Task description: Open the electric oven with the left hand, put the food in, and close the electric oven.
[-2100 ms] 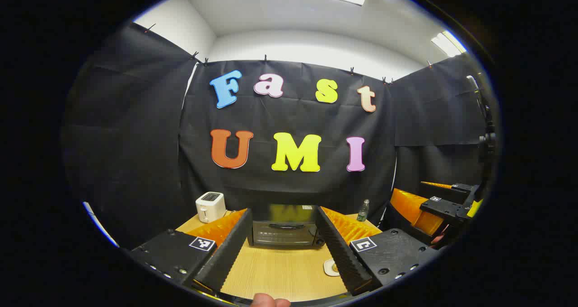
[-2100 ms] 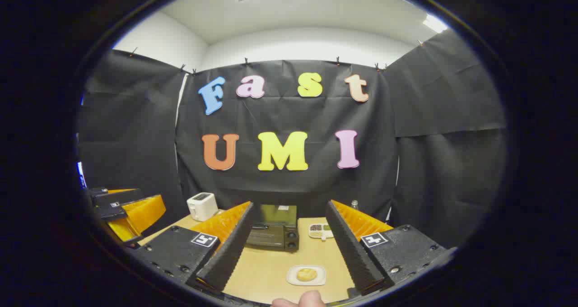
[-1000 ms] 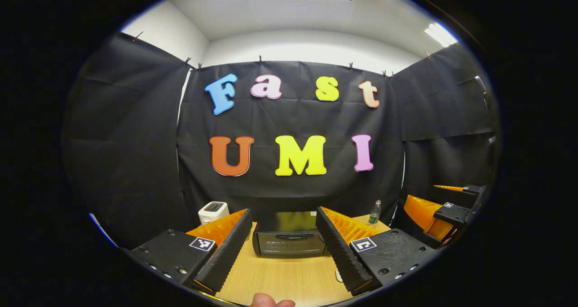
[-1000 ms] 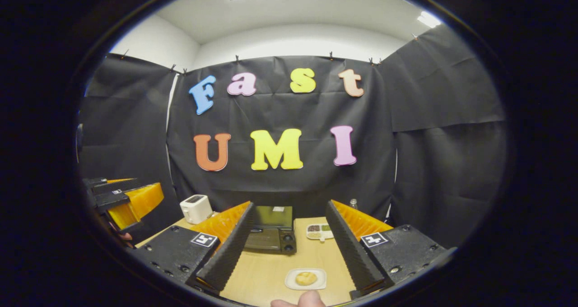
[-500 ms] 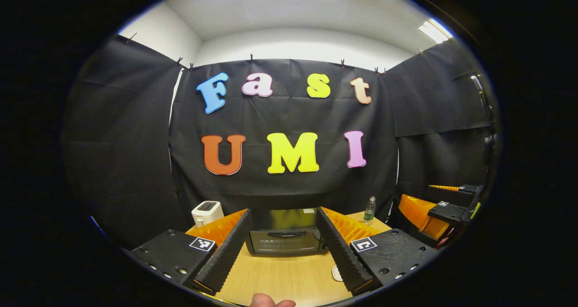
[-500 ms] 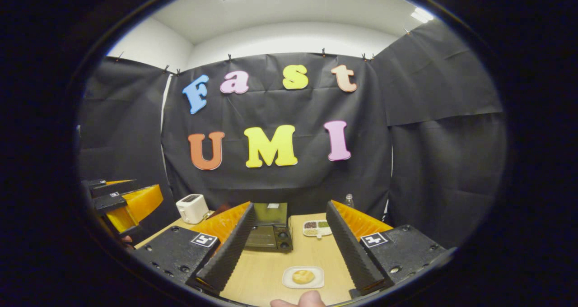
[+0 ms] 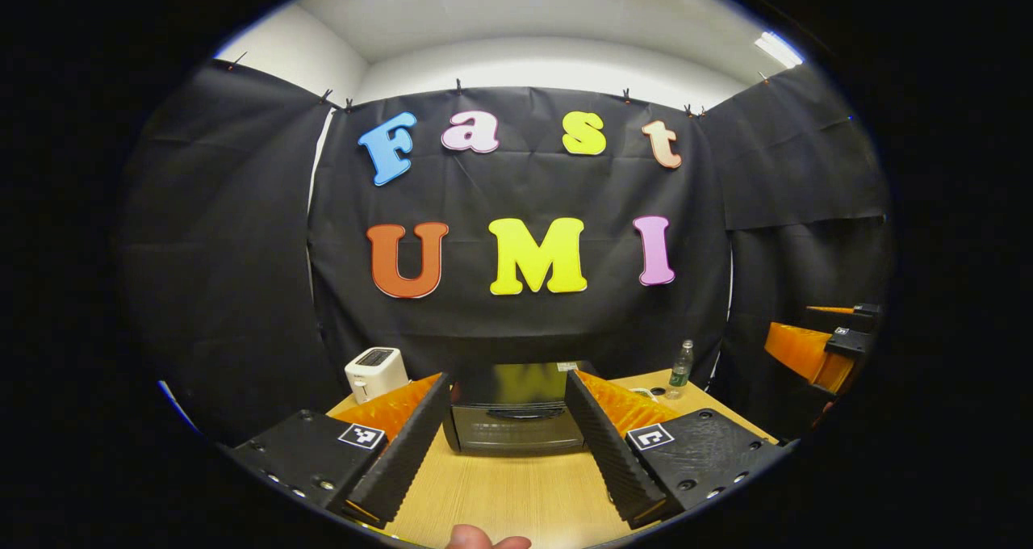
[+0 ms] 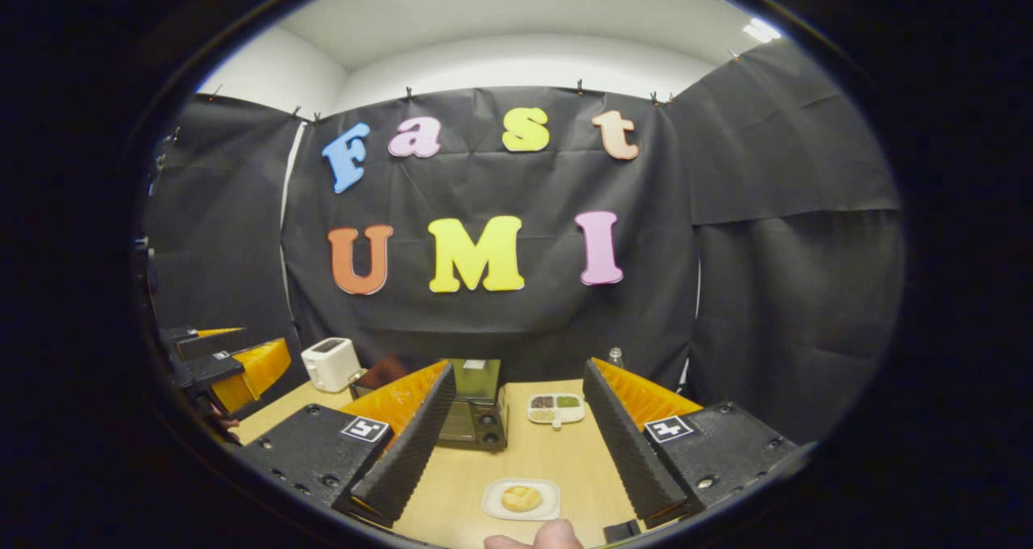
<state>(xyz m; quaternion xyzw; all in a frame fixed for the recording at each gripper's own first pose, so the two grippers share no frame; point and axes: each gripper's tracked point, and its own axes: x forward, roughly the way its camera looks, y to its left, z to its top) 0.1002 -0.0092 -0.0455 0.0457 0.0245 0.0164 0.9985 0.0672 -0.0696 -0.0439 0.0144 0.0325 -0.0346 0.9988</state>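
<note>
Left gripper view frames the shut oven (image 7: 516, 416) between the wide, empty left tongs (image 7: 508, 444), lined up for its handle. Right tongs (image 8: 516, 452), also wide, hover over the food (image 8: 521, 498) on the surface (image 8: 557, 452).

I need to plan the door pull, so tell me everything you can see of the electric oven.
The small dark boxy electric oven stands upright on the light wooden table, near the black cloth wall. Its door looks closed, with a dark curved handle across the top of the window. In the right gripper view, two round knobs sit on its right side. Nothing touches it.
</note>
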